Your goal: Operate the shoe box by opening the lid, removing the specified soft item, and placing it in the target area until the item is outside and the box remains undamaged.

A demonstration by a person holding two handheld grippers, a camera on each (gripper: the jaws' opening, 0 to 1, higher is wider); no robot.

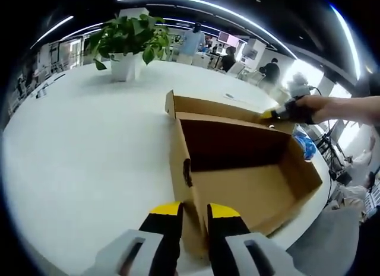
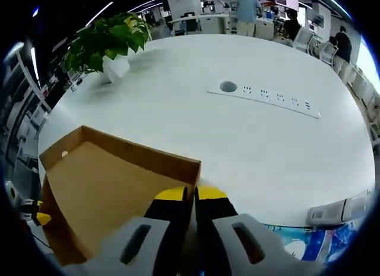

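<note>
Bright, even office light from long ceiling strips (image 1: 202, 2) above bench (image 1: 89, 139). Bench top near white, slightly blown out, soft shadows only. Inside of box (image 1: 237, 145) dark at far wall. Window glare (image 1: 306, 71) beyond box. Strong fisheye bending at edges; jaws at bottom slightly soft; distant people blurred.

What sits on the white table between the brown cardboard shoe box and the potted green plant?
Nothing: in the left gripper view, bare white table separates the brown cardboard shoe box from the potted green plant.

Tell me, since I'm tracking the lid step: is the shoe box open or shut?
Open. The lid is swung back, held by the right gripper; the shoe box interior shows bare cardboard.
</note>
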